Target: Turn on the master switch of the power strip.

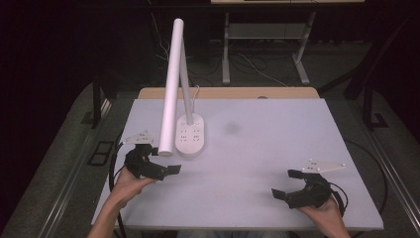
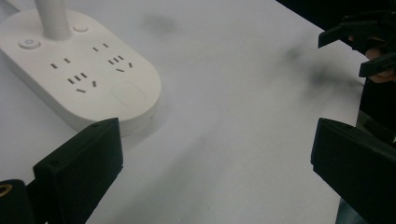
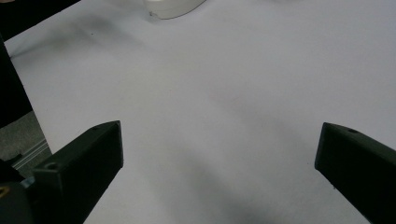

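Both grippers, left gripper [image 1: 166,162] w/ jaws spread just beside lamp base [image 1: 190,135], right gripper [image 1: 288,183] likewise agape, well apart; approach base slowly, squarely.

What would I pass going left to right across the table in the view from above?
Left gripper → white lamp arm → lamp base with sockets → faint dark smudge on the table → right gripper.
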Demonstrator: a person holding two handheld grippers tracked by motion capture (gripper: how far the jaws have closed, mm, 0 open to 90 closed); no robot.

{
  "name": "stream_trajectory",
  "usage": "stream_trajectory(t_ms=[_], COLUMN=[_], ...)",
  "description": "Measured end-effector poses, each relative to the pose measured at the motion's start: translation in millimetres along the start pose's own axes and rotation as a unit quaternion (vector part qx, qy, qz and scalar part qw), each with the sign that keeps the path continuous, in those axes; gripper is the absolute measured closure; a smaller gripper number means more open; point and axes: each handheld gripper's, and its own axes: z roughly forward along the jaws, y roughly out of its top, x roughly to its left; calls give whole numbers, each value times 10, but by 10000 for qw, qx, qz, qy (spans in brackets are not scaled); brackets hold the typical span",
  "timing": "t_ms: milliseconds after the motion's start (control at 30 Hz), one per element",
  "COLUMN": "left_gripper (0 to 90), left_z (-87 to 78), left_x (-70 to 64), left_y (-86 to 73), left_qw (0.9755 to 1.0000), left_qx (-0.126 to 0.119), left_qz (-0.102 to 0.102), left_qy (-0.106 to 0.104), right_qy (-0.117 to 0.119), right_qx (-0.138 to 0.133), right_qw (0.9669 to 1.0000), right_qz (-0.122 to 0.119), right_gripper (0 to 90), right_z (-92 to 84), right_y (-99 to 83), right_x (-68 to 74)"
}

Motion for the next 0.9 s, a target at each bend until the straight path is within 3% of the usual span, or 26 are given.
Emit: stream_trajectory(t_ms=[900], left_gripper=[24], left_z=[101], left_x=[247], left_y=[321], left_qw=[9993], left_qx=[322], left_qz=[84], left_qy=[187], right_qy=[-22], right_qx=[-26], right_qw=[10000], right_qz=[13], right_gripper=[5], right_z=[-15], right_y=[4], right_x=[-8])
